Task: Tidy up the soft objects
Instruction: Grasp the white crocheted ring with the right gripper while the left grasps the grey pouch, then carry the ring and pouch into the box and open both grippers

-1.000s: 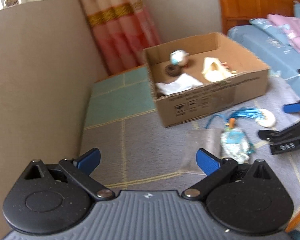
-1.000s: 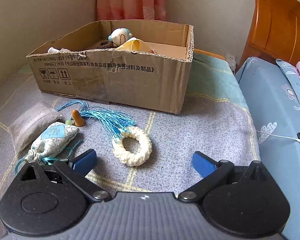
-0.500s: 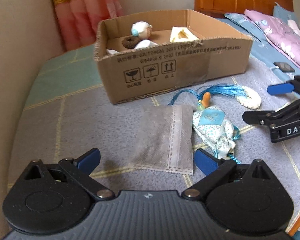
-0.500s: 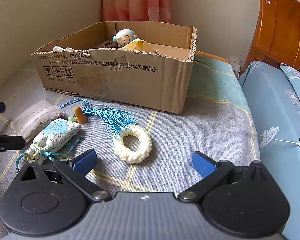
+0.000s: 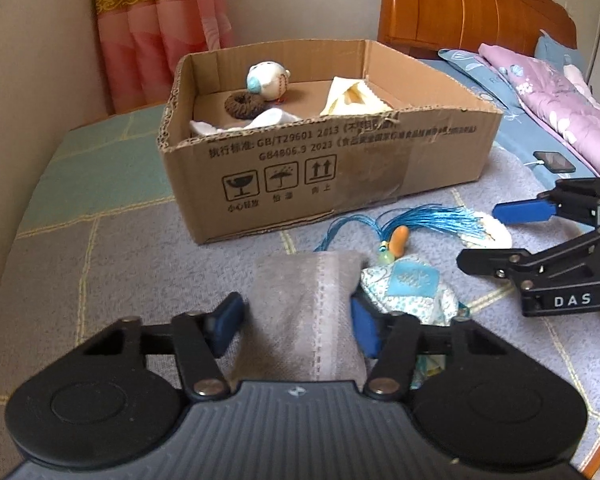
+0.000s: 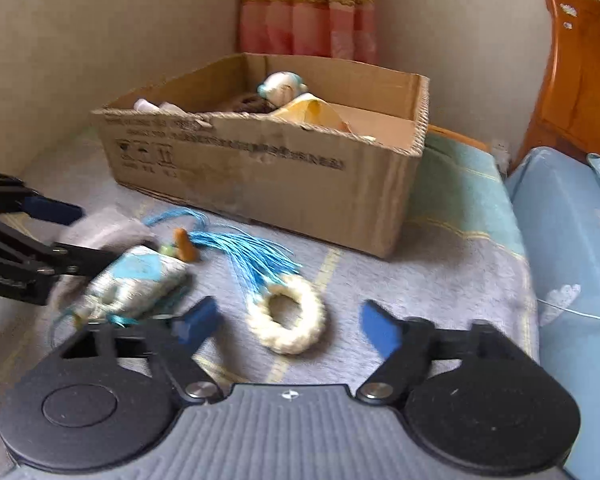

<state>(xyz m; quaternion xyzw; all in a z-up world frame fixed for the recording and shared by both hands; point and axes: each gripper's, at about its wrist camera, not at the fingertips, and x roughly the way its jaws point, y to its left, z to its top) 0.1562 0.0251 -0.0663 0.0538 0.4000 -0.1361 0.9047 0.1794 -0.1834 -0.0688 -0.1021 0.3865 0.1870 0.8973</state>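
My left gripper [image 5: 296,324] is shut on a grey fabric pouch [image 5: 308,300], which bunches up between the blue pads on the bed. A blue-and-white patterned sachet [image 5: 410,290] lies right beside it, with an orange bead and blue tassel [image 5: 428,218]. A cream crocheted ring [image 6: 286,320] lies in front of my right gripper [image 6: 290,322], which is open and empty just above it. The open cardboard box [image 5: 324,168] behind holds a plush toy [image 5: 268,80], a brown ring, white cloth and a yellow cloth.
The grey-and-green checked blanket [image 5: 100,264] covers the bed. A beige wall [image 5: 28,80] runs along the left, with a pink curtain behind the box. A blue mattress with a phone [image 5: 554,160] and cable, pink bedding and a wooden headboard lie to the right.
My left gripper has moved forward over the grey pouch and closed on it. My right gripper has shifted forward toward the cream ring and stays open.
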